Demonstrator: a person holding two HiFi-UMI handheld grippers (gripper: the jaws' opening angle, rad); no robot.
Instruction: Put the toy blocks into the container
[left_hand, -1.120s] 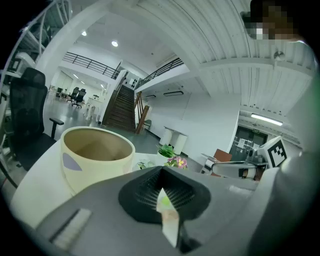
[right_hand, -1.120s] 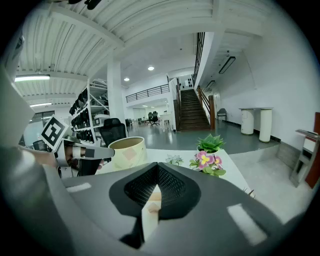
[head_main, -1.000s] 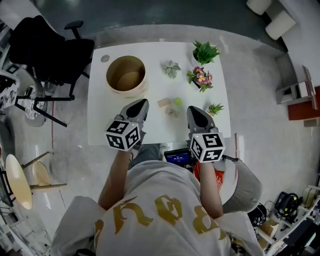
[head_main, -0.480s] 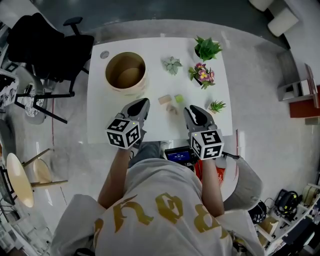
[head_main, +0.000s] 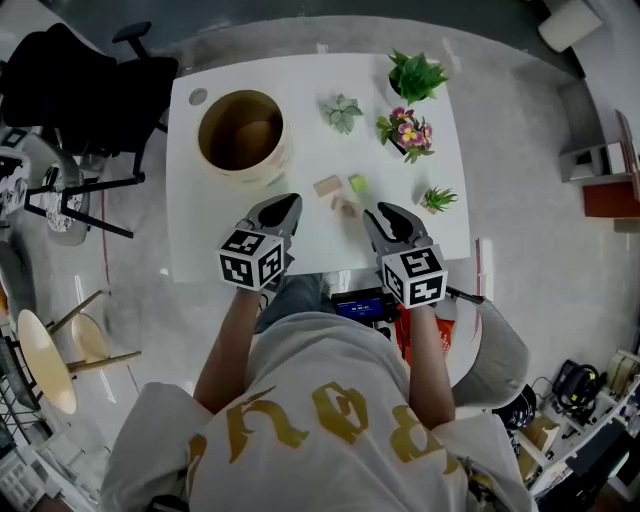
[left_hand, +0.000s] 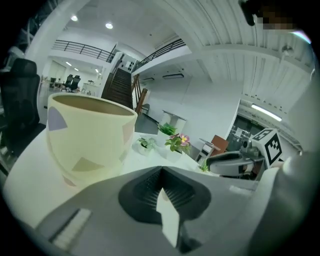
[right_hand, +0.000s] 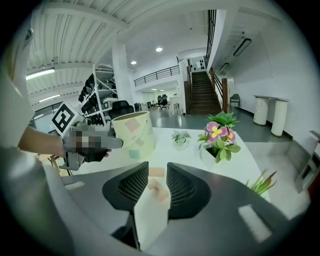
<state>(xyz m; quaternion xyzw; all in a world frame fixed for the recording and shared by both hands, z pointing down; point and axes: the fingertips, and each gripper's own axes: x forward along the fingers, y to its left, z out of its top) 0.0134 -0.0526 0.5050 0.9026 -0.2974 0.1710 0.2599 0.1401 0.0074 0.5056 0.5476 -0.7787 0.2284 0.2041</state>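
Blocks all out on the white desk, three of them in a loose cluster near its middle. A tan block lies with a green block just beside it on the right. A pale pinkish block sits a touch nearer the person. None of the toy blocks is in the container: that round cream tub stands upright, mouth open, well apart from them towards the desk's far left corner.

Right hand-held gripper is over the near part of the desk, tips just beside the pinkish block. Its jaws have just been opening and they stand parted, released. Looking along the right hand-held gripper, the pinkish block shows through the gap with the tan block beyond it. The pads are clear of both, nothing gripped.

Left hand-held gripper hangs on the other side of the cluster, between the blocks and the container's side of the desk. It is clenched on nothing: seen from its own camera, the left hand-held gripper has its jaws meeting in a tight V, and the container looms just ahead to the left.

Four potted plants line the far right: a succulent, a leafy green plant, a flowering plant and a small grassy plant near the edge.
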